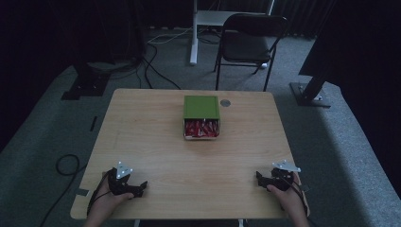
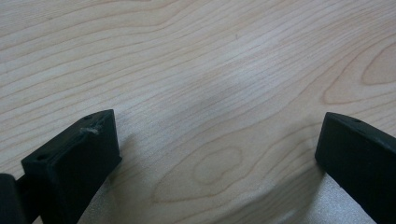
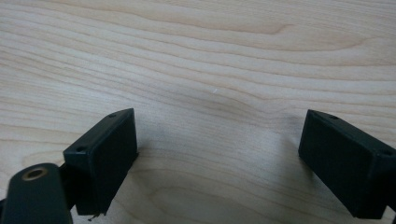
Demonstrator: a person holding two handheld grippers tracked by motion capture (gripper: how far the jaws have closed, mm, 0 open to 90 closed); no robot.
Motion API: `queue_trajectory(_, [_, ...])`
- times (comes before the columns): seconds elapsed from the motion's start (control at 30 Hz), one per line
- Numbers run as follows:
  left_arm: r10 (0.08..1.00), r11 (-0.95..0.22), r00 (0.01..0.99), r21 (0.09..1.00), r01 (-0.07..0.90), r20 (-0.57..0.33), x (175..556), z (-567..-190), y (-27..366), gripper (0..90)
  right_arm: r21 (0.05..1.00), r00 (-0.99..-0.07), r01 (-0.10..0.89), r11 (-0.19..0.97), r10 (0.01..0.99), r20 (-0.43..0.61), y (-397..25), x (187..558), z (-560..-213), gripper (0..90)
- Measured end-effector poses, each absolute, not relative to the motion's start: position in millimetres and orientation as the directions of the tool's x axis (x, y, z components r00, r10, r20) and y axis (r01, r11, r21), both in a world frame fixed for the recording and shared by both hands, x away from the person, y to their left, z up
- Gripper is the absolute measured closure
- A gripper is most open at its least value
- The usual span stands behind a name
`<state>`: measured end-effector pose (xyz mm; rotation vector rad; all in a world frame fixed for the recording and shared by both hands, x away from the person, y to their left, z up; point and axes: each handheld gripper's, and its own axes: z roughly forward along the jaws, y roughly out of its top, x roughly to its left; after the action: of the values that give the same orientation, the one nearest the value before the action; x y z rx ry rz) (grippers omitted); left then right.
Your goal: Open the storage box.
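Apparently nothing is started: the left gripper [image 1: 140, 187] and right gripper [image 1: 259, 177] rest wide open and empty on the counter [image 1: 156, 142]. Next comes a reach to the green box [image 1: 201, 108], whose drawer of red packets [image 1: 201, 128] seems open.

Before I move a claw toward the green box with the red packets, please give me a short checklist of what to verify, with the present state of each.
1. Left claw open and empty: ok; wide gap, bare wood between the jaws.
2. Right claw open and empty: ok.
3. Green box on the table between the two claws, farther back: ok.
4. Path to the box free: ok, bare wood.
5. Red packets exposed at the near, open end: ok.
6. Packets loose or stuck together: cannot tell.
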<state>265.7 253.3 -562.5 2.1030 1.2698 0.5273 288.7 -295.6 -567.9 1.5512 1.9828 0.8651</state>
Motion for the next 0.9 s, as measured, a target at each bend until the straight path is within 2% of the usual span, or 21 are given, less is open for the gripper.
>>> queue_trajectory(0.5, [0.876, -0.363, 0.482, 0.688, 0.629, 0.021, 265.2, -562.4, 252.0, 1.1, 0.726, -0.247, 0.669, 0.16, 0.969, 0.014, -295.7, 288.8, -567.8, 10.9])
queue_trajectory(0.9, [0.842, -0.419, 0.533, 0.73, 0.54, 0.089, 270.3, -553.2, 233.8, 1.1, 0.726, -0.247, 0.669, 0.16, 0.969, 0.014, -295.7, 288.8, -567.8, 10.9])
